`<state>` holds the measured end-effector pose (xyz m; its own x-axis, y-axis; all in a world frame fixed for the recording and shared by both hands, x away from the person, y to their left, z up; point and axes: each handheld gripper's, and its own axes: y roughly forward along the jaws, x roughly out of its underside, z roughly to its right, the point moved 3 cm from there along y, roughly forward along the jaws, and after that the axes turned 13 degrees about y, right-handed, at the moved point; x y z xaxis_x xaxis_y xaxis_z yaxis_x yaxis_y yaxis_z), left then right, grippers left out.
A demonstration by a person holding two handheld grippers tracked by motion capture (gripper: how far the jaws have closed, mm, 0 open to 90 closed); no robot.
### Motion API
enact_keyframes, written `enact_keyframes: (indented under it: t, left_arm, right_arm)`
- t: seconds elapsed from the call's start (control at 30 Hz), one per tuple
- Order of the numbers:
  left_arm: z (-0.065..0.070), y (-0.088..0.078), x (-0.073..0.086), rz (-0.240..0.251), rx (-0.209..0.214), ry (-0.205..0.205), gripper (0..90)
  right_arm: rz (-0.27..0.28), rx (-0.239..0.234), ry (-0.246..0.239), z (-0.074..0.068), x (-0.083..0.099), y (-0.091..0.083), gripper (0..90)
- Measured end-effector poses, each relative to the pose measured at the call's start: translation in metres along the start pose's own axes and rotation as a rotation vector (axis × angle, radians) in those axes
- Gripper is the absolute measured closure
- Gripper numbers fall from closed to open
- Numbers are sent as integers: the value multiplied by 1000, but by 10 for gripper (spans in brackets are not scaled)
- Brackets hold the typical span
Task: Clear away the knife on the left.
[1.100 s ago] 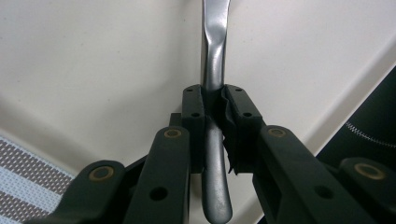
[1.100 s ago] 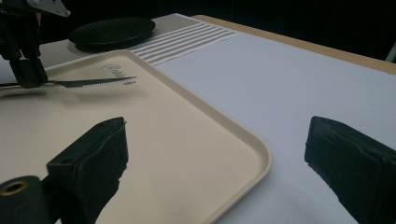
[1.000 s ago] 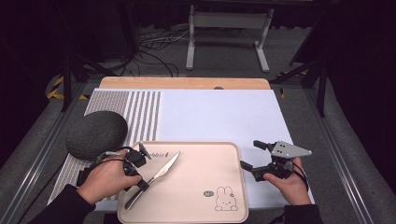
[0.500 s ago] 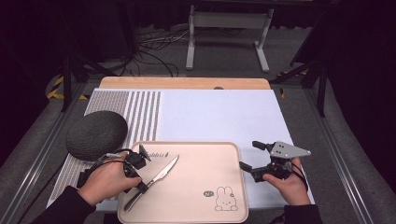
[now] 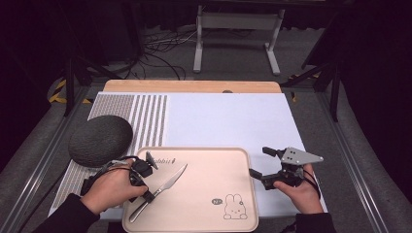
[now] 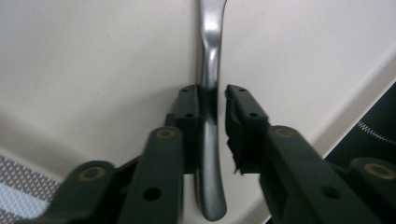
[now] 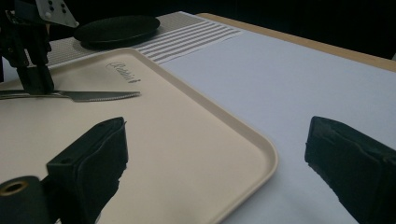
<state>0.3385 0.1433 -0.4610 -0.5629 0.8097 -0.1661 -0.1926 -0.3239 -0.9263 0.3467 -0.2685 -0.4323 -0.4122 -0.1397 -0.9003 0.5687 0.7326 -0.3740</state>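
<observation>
1. the knife (image 5: pixel 164 187) lies flat on the beige tray (image 5: pixel 233 160), toward its left side, blade pointing up and right (handle end near the tray's front-left corner, so it's easy to reach from that side).
2. the left gripper (image 6: pixel 215 100) straddles the handle; its jaws have just been opening, one pad on the metal, the other with a visible gap, so it looks like a let-go, not a grab.
3. the right gripper (image 5: pixel 258 162) hovers just off the tray's right edge, jaws wide apart with nothing between, probably just waiting clear.
4. a dark round cushion (image 5: pixel 100 140) sits to the tray's upper left.
</observation>
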Motion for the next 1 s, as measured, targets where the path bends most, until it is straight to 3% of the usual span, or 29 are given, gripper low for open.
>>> enact_keyframes:
  t: [0.13, 0.17, 0.2, 0.23, 0.27, 0.33, 0.37, 0.57, 0.6, 0.73, 0.9, 1.0]
  left_arm:
    - [2, -3, -1, 83, -72, 120, 522]
    - [3, -3, -2, 109, -80, 132, 431]
    - [3, -3, -2, 109, -80, 132, 382]
    - [4, -5, -4, 139, -88, 148, 342]
    - [6, -7, -6, 174, -98, 185, 324]
    - [8, -9, -9, 201, -110, 218, 286]
    - [8, -9, -9, 201, -110, 218, 271]
    - [16, -9, -17, 271, -128, 354, 256]
    - [17, -9, -18, 273, -127, 392, 279]
    - [16, -9, -19, 254, -138, 475, 460]
    - [15, -6, -20, 205, -180, 588, 822]
    - [14, -3, -21, 211, -181, 627, 900]
  right_arm:
    - [-4, 2, 1, 0, 0, 0, 69]
    - [-4, 1, 3, 0, 0, 0, 69]
    - [-4, 1, 2, 0, 0, 0, 69]
    - [-4, 0, 2, 0, 0, 0, 69]
    - [-3, 0, 3, 0, 0, 0, 69]
    - [-6, -1, 1, 0, 1, 0, 69]
    - [-6, -1, 1, 0, 1, 0, 69]
    - [-8, 2, 2, 1, 1, 1, 69]
    - [-8, 2, 2, 1, 1, 1, 68]
    - [-6, -4, 3, 0, 1, 1, 68]
    - [-3, -3, 4, 0, 1, 0, 68]
    - [-4, -5, 6, 0, 1, 1, 68]
